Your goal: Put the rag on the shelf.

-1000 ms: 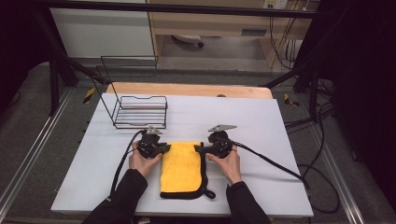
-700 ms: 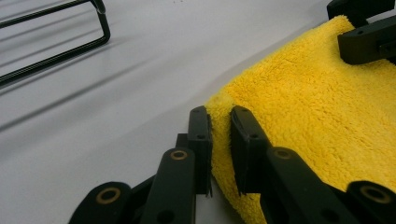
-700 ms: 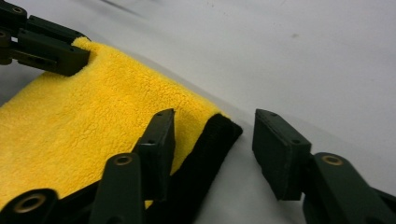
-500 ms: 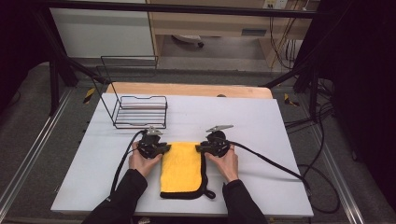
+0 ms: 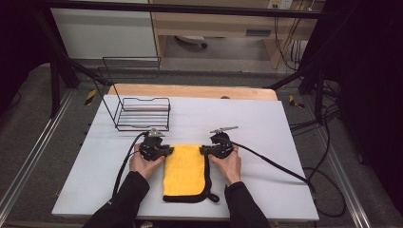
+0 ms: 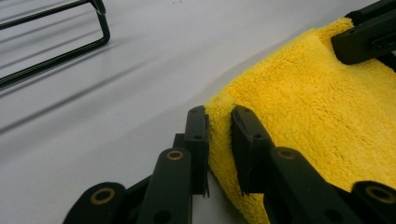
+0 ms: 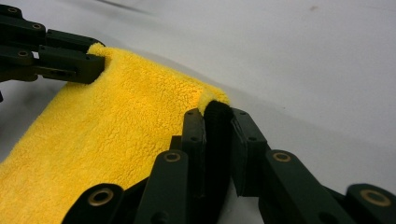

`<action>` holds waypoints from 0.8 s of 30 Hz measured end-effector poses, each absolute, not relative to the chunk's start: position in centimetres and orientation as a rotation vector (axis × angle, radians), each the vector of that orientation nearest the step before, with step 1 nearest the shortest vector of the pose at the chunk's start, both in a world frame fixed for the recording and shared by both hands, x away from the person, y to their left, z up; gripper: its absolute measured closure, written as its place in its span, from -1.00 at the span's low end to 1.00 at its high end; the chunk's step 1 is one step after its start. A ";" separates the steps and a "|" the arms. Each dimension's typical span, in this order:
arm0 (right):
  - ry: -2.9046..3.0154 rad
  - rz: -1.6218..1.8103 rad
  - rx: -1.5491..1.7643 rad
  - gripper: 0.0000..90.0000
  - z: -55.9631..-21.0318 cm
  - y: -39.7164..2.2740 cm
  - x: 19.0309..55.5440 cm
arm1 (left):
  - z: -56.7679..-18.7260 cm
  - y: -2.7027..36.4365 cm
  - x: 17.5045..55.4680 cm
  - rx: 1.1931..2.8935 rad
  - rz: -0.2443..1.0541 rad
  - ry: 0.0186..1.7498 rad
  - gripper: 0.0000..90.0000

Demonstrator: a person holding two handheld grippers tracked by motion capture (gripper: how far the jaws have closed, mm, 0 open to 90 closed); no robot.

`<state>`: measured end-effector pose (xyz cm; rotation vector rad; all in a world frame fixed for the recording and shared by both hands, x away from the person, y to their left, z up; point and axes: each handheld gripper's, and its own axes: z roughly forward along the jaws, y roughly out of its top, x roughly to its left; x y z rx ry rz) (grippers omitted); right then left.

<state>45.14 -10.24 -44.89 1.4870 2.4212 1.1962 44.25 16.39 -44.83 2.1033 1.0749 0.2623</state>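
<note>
White table [image 5: 266,123], yellow towel [image 5: 184,171] lengthwise toward person, 2 grippers pinching far corners

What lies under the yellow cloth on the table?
The yellow cloth lies flat on the white table, with both far corners pinched by the left gripper and right gripper. Whether anything lies beneath it cannot be seen.

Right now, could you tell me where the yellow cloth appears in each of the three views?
High view: yellow cloth lies near the table's front edge, between both grippers.
Left gripper view: right half, corner pinched.
Right gripper view: left half, corner pinched.
Shared landmark: white table.
</note>
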 end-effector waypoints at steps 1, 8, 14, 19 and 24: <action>2.422 1.196 1.484 0.75 -44.9 -10.3 45.2 | -44.8 16.4 44.3 2.100 0.256 1.077 0.71; 2.409 1.208 1.478 0.78 -44.6 -10.3 45.0 | -44.6 16.8 44.3 2.082 0.235 1.073 0.81; 2.380 1.275 1.433 0.78 -43.4 -10.6 44.3 | -43.5 17.4 43.9 2.033 0.243 1.039 0.82; 2.354 1.327 1.398 0.78 -42.3 -10.9 43.5 | -42.6 17.6 43.3 2.022 0.274 0.992 0.83; 2.337 1.370 1.345 0.78 -41.4 -11.1 42.7 | -41.7 17.7 42.6 2.013 0.295 0.955 0.83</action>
